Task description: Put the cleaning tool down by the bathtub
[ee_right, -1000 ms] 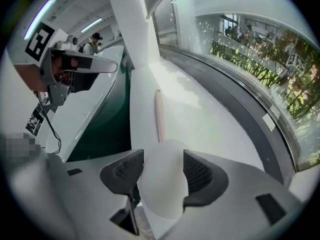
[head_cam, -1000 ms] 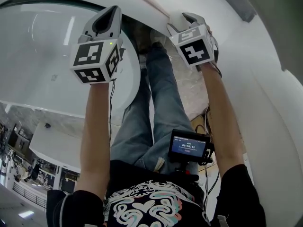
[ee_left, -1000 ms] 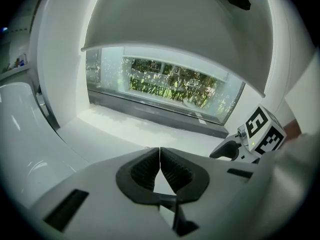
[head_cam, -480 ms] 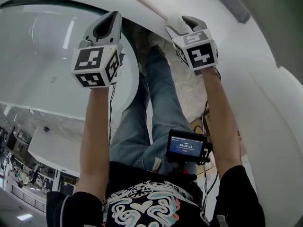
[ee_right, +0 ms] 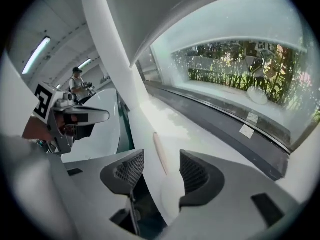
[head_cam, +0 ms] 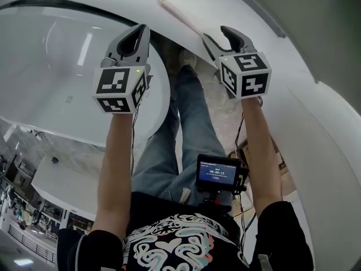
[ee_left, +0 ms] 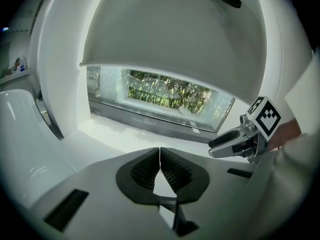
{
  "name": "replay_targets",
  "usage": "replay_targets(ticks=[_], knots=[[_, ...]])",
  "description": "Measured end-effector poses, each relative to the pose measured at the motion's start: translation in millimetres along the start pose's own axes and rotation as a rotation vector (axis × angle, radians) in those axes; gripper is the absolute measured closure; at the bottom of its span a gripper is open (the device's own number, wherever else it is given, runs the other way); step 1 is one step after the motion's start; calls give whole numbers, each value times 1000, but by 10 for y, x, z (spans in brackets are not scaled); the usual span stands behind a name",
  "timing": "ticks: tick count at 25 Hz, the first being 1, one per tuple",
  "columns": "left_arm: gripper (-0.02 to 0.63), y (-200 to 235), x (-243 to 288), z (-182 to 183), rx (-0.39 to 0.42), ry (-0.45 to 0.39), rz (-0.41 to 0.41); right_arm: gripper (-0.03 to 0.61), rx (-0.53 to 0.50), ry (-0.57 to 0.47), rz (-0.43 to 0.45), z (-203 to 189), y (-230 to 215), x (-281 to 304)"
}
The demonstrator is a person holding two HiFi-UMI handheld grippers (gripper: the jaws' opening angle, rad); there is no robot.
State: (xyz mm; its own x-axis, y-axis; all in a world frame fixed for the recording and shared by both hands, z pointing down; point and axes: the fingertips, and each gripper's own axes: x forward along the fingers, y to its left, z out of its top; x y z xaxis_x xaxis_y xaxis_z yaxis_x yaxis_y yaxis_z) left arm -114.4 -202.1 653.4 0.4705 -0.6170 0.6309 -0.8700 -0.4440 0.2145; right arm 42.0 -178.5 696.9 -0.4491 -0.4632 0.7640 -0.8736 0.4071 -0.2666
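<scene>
1. At my far left, the white bathtub (head_cam: 51, 61) is curving away under my left arm.
2. I am holding my left gripper (head_cam: 131, 37) up by the tub's edge. Its jaws are pressing together at the tips and have hold of nothing.
3. Between my arms, my legs in jeans (head_cam: 186, 117) are standing on the floor, and a small screen (head_cam: 217, 173) is glowing at my chest.
4. The cleaning tool (head_cam: 179, 17), a thin pale stick, is lying flat on the white ledge (head_cam: 237, 4) beside the bathtub. It is lying out ahead of both grippers and touching neither.
5. I am holding my right gripper (head_cam: 224, 37) with its jaws standing well apart and gripping nothing. In the right gripper view the stick is showing through the gap, farther along the ledge.
6. At my right, a long window (ee_right: 240, 74) is running along the ledge, with greenery behind the glass.
</scene>
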Motion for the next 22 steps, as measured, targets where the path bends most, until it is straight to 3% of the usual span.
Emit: replay_targets(ticks=[5, 8, 11, 17, 19, 22], knots=[[597, -121, -191, 170, 10, -21, 7, 336, 80, -86, 36, 193, 69, -246], [597, -210, -341, 284, 29, -42, 11, 373, 32, -101, 15, 226, 141, -432], [597, -315, -503, 482, 57, -85, 15, 477, -28, -151, -54, 333, 128, -682], [597, -465, -758, 933, 172, -175, 37, 531, -167, -279, -252, 699, 48, -1206], [597, -517, -843, 1064, 195, -199, 40, 534, -138, -332, -230, 837, 127, -1398], [597, -627, -1036, 1245, 203, -221, 41, 541, 27, -433, -106, 1011, 282, -1732]])
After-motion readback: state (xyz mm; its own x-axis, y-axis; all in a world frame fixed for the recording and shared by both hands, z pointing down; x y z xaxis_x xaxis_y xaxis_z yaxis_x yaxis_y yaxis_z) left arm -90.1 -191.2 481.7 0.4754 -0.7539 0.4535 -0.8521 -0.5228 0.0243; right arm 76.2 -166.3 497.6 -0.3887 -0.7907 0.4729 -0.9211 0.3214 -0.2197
